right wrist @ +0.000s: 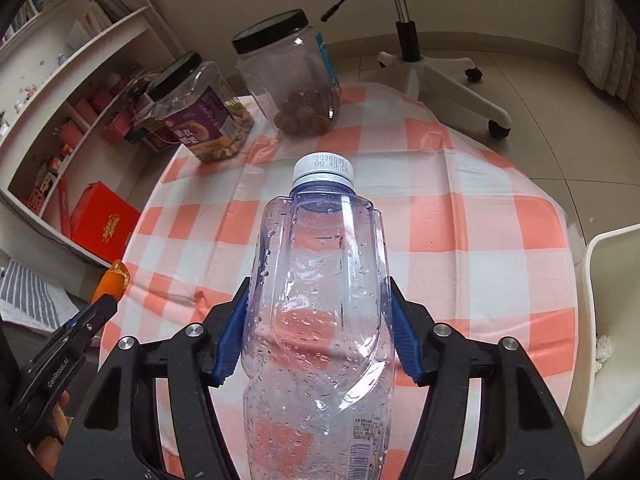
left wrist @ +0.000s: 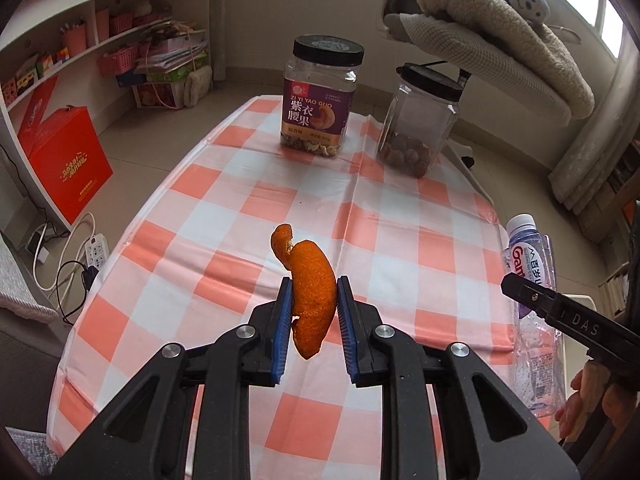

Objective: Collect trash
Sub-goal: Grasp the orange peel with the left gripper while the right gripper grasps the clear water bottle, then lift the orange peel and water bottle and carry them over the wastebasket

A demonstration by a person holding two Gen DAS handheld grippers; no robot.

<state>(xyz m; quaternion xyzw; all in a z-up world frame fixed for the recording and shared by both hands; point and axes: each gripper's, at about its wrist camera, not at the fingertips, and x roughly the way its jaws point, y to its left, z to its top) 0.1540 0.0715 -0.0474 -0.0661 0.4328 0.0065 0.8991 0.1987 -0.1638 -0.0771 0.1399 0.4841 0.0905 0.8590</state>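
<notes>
While left claw pinches orange peel loosely, right claw clamps wet bottle; either may slip before white bin at 3 o'clock.

Checkered tablecloth covered table. Purple-labelled cashew jar stood at 12 o'clock, nut jar just beside at 1. Red box sat at 9; swivel chair behind.
</notes>
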